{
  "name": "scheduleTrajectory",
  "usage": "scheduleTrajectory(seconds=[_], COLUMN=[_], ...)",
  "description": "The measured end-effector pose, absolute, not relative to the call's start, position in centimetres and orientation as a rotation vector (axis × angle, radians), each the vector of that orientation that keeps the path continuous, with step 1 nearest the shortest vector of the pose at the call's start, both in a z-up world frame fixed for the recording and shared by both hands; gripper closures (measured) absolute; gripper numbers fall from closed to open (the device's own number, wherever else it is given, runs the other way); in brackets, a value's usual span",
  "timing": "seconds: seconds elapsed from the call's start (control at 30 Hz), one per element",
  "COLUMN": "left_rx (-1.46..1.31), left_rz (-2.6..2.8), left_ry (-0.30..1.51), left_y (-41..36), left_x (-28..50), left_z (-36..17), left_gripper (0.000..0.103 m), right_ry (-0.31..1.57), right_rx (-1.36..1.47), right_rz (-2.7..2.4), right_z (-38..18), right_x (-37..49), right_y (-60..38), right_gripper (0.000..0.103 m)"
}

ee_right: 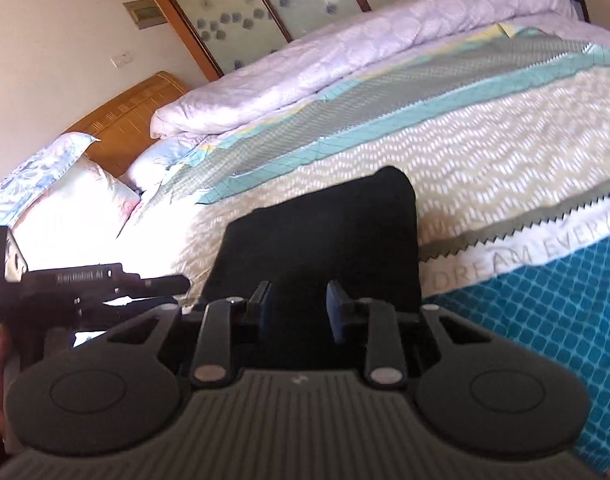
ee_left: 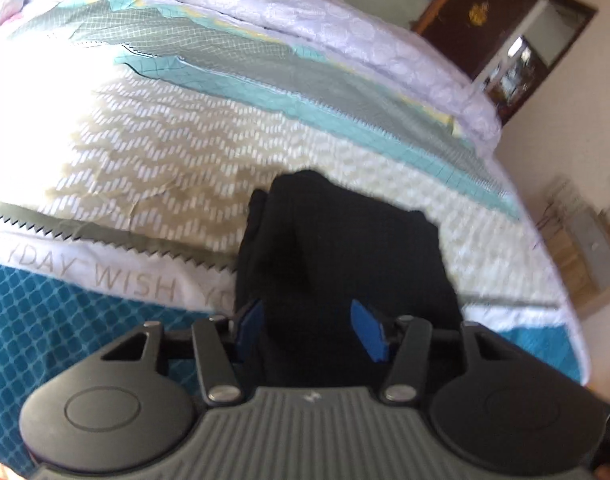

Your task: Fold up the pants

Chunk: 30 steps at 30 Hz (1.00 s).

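The black pants (ee_left: 337, 240) lie folded into a compact block on the patterned bedspread; they also show in the right wrist view (ee_right: 325, 232). My left gripper (ee_left: 309, 320) is open, its blue-padded fingers (ee_left: 367, 330) straddling the near end of the pants. My right gripper (ee_right: 301, 304) is open too, its fingers (ee_right: 337, 308) set apart over the near edge of the pants. Whether the pads touch the cloth is hidden by the dark fabric. The left gripper's body (ee_right: 89, 284) shows at the left of the right wrist view.
The bedspread (ee_left: 165, 152) has beige, teal and blue bands with printed words. A rolled lilac quilt (ee_right: 345, 40) lies along the far side. Pillows (ee_right: 65, 184) and a wooden headboard (ee_right: 133, 112) sit at the left. The bed's edge (ee_left: 545, 280) drops to the floor.
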<state>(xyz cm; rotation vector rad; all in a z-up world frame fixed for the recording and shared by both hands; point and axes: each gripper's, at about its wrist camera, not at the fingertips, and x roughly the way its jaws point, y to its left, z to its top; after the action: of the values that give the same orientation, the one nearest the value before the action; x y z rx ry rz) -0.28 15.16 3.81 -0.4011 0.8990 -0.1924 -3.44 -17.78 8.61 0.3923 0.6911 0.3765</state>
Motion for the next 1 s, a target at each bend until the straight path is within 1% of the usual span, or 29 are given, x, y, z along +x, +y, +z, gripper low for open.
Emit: scheduleTrajectory(seconds=[0.07,0.1,0.17,0.23,0.33,0.4,0.43,0.47,0.5,0.53,0.57,0.6,0.63,0.67,0.7,0.77,0.9,1.0], left_rx=[-0.375,-0.388,-0.374,-0.332,-0.3,-0.319,-0.346,-0.385,-0.425,-0.456,-0.473,-0.474,-0.469,-0.468,-0.478,-0.521,-0.621,-0.654], left_rz=[-0.169,-0.169,-0.153,-0.138,-0.121,-0.123,-0.138,-0.155,-0.17,-0.178,-0.172,-0.155,-0.152,-0.172,-0.207,-0.254,-0.27,-0.325], left_ry=[0.94,0.942,0.929,0.893,0.888,0.894,0.893,0.89,0.877,0.859,0.838,0.82,0.805,0.803,0.817,0.86,0.979,0.949], left_y=[15.0,15.2,15.1,14.6,14.0,14.4,14.9,15.7,16.5,17.3,18.2,18.7,19.1,19.3,19.4,19.4,18.6,17.9], left_x=[-0.9,-1.5,-2.4,-3.2,-3.1,-3.0,-3.1,-3.2,-3.3,-3.3,-3.4,-3.4,-3.2,-2.8,-2.2,-0.9,1.8,2.0], left_z=[2.1,1.3,0.4,0.2,0.5,0.9,1.1,1.5,1.9,2.3,2.8,3.3,3.5,3.6,3.4,2.4,-1.4,-2.2], left_gripper=[0.076,0.078,0.079,0.078,0.078,0.075,0.074,0.07,0.06,0.051,0.028,0.015,0.002,0.0,0.0,0.0,0.0,0.0], right_ry=[0.741,0.781,0.867,0.874,0.876,0.877,0.879,0.881,0.877,0.86,0.831,0.792,0.757,0.727,0.716,0.745,0.799,0.837], right_rx=[0.388,0.385,0.381,0.406,0.386,0.402,0.415,0.431,0.452,0.473,0.492,0.506,0.512,0.519,0.534,0.593,0.69,0.714], right_rz=[0.375,0.376,0.368,0.361,0.368,0.369,0.373,0.384,0.396,0.411,0.419,0.41,0.388,0.363,0.342,0.331,0.308,0.361], right_z=[7.2,5.3,3.4,1.4,1.6,1.7,1.8,1.9,2.2,2.6,3.2,3.8,4.2,4.4,4.3,3.5,1.3,0.1], right_x=[-3.6,-3.7,-4.1,-5.4,-5.4,-5.6,-5.5,-5.5,-5.5,-5.6,-5.7,-5.9,-6.0,-5.9,-5.7,-4.8,-3.4,-2.4], right_y=[-16.1,-15.2,-14.4,-13.8,-13.7,-13.8,-14.0,-14.3,-14.8,-15.6,-16.4,-17.4,-18.2,-19.2,-20.2,-21.7,-23.1,-22.3], right_gripper=[0.072,0.072,0.075,0.076,0.076,0.076,0.074,0.073,0.07,0.062,0.055,0.035,0.02,0.017,0.016,0.016,0.016,0.016])
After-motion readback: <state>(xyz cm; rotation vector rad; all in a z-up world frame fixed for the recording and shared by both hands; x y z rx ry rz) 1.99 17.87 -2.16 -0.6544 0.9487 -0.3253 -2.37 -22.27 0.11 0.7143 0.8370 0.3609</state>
